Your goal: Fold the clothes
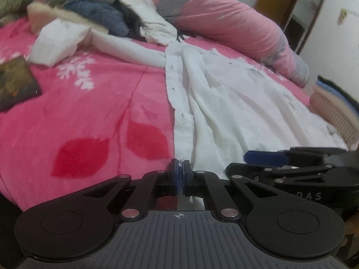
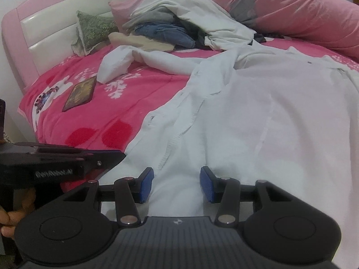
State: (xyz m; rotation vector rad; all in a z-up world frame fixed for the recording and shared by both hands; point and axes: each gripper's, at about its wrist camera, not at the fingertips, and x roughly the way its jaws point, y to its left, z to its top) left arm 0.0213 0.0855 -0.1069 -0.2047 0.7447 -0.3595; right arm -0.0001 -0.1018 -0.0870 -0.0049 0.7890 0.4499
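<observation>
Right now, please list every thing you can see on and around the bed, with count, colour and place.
shirt: one, white, spread on the near bed.
blanket: one, pink, covering the bed.
duvet: one, pink and grey, bunched at the far side.
clothes pile: one, mixed colours, near the headboard.
pillow: one, green.
tablet: one, dark, on the blanket.
headboard: one, pink and white.
left hand-held gripper: shut, at the shirt hem.
right hand-held gripper: open, over the shirt.

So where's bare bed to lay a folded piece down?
Free: the pink bedspread between the white shirt and the dark tablet, running toward the near edge. Crowded: the clothes pile at the head, the pink duvet behind, and the shirt covering the right half.
</observation>
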